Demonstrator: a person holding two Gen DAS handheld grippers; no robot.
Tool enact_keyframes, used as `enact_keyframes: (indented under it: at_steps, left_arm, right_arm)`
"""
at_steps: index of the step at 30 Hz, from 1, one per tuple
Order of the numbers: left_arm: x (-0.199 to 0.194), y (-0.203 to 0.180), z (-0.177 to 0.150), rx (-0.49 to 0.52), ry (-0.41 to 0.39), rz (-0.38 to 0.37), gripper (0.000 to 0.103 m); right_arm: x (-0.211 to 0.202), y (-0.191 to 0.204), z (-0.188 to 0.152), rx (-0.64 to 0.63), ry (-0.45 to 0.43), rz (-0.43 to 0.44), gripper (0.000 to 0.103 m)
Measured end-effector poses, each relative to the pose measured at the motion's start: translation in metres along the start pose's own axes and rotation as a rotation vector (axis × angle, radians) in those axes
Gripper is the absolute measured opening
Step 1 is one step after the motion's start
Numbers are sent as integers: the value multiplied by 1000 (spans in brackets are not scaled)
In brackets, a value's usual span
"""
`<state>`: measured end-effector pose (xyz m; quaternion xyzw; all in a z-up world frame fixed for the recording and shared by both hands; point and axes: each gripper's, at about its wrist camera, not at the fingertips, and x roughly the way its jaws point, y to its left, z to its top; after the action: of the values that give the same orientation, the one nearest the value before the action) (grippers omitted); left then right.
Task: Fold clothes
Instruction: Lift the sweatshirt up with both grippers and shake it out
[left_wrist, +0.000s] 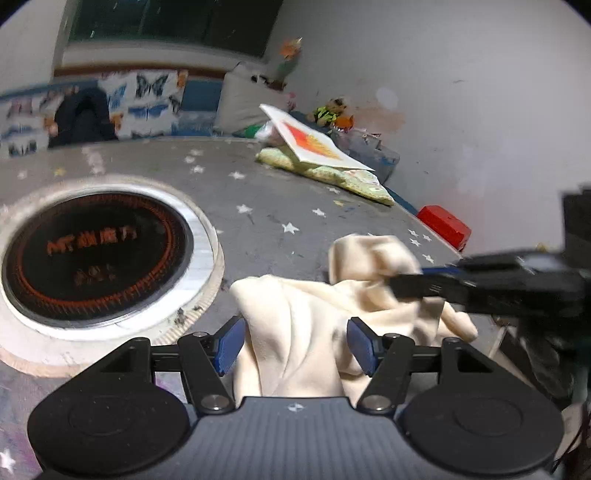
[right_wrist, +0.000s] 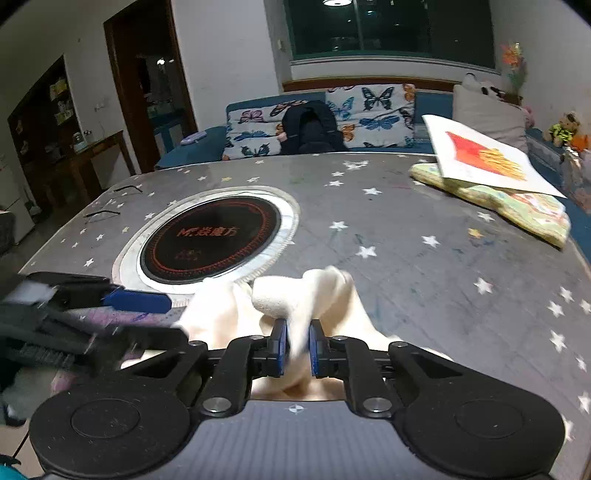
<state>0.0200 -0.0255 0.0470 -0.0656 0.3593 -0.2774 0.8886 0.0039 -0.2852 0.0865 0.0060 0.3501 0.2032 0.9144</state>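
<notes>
My right claw (right_wrist: 294, 347) pinches a soft, limp cream cloth (left_wrist: 295, 332) bunched at the table (right_wrist: 424, 266) edge; my left claw (left_wrist: 291, 343) gapes around it. Best gripped at a hem.

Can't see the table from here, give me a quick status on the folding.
Left gripper open, straddling the cream garment. Right gripper shut on a fold of it. Garment bunched, unfolded, beside the round cooktop. Nothing in the way.
</notes>
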Motion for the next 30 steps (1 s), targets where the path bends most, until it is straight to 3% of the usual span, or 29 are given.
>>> enact_keyframes:
  at_steps: [4,6,9,16,20,24,30]
  left_arm:
    - [7,5,0,-36,13,-28,58]
    - [7,1,-3,-20,14,-46,32]
    - [5,-10,-11,22,11,-79,9]
    - [-13,-34,-35,182,-5,-125,7]
    - [-15,-35,-46,205,23,-131,7]
    - [-19,-37,-46,223,24,-140,7]
    - [-23,-41,-41,233,10,-110,10]
  right_arm:
    - [-18,-7,-18,39,-4,-7,13]
    - [-26,-11,-28,58,-6,-10,12]
    - [-37,-11,-45,66,7,-7,11]
    - [-46,-9,-71,38,95,23,10]
    - [-51,-18,-75,50,120,47,20]
    - [-70,-31,-67,85,47,19,38]
    - [-68,-51,-33,138,-51,-29,43]
